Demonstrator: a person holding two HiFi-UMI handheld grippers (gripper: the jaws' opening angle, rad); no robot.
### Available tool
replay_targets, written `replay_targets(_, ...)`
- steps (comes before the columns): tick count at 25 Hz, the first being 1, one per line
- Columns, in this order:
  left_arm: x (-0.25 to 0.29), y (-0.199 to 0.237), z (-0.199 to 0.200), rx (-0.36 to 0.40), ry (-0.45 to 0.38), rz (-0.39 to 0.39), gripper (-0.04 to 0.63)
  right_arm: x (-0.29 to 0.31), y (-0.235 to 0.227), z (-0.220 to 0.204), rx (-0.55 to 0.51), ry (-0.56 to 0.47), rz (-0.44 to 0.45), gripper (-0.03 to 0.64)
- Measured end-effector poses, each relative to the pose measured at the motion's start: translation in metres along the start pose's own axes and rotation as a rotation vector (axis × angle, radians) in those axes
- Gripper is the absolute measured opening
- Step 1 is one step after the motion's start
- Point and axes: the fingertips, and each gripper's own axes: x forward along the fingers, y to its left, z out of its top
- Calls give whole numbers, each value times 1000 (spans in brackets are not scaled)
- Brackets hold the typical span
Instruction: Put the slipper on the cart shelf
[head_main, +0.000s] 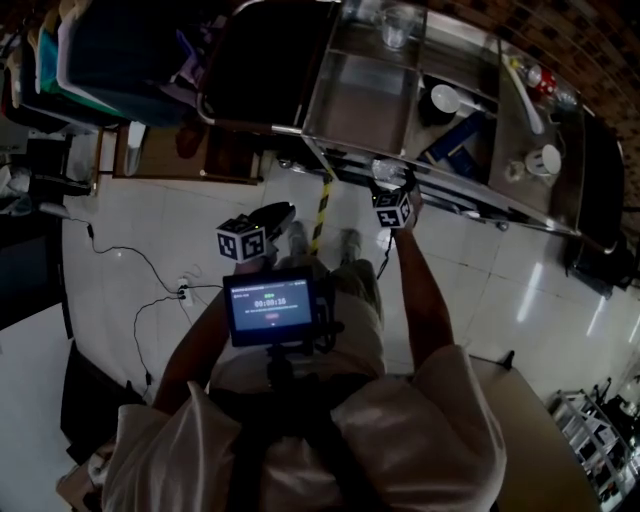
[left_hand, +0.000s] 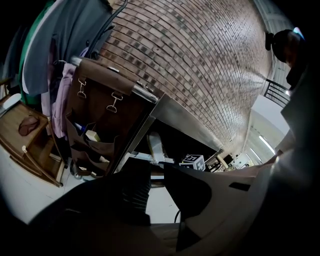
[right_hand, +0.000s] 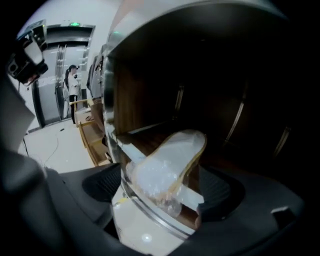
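Note:
A clear, translucent slipper lies on the wooden lower shelf of the steel cart, its heel end overhanging the shelf's metal rim. My right gripper is open wide around it, with both pads off the slipper. In the head view the right gripper is at the cart's front edge, just below the clear slipper. My left gripper hovers over the floor to the left, shut on a dark slipper. In the left gripper view its jaws are dark and hard to read.
The cart's upper trays hold a glass, a bowl and cups. Left of the cart stand a clothes rack, a brown hanging organizer and a low wooden stand. Cables cross the white tiled floor.

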Motion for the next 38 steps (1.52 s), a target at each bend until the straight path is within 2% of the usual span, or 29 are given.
replay_targets(3, -5, 3, 2, -5, -16, 8, 71, -11, 2, 2, -92, 35, -11, 508)
replay_targets(7, -10, 6, 0, -21, -28, 21, 71, -3, -8, -14, -229, 134, -78, 505)
replay_targets(12, -9, 3, -4, -22, -30, 23, 71, 21, -31, -13, -221, 163, -134, 492)
replay_targets(16, -12, 6, -3, -31, -36, 35, 71, 28, -35, -6, -143, 158, -135, 472)
replay_targets(22, -13, 5, -1, -28, -58, 37, 71, -13, -1, 7, 83, 23, 24, 440)
replay_targets(26, -13, -1, 17, 2, -99, 11, 71, -82, 12, 27, 270, -135, 148, 360)
replay_targets(30, -19, -13, 34, 59, -159, -8, 44, -163, -6, 53, 404, -272, 181, 306)
replay_targets(33, -24, -28, 48, 102, -205, -27, 20, -214, -22, 71, 418, -339, 182, 295)
replay_targets(38, -37, -52, 71, 152, -288, -86, 0, -269, -42, 108, 308, -406, 130, 293)
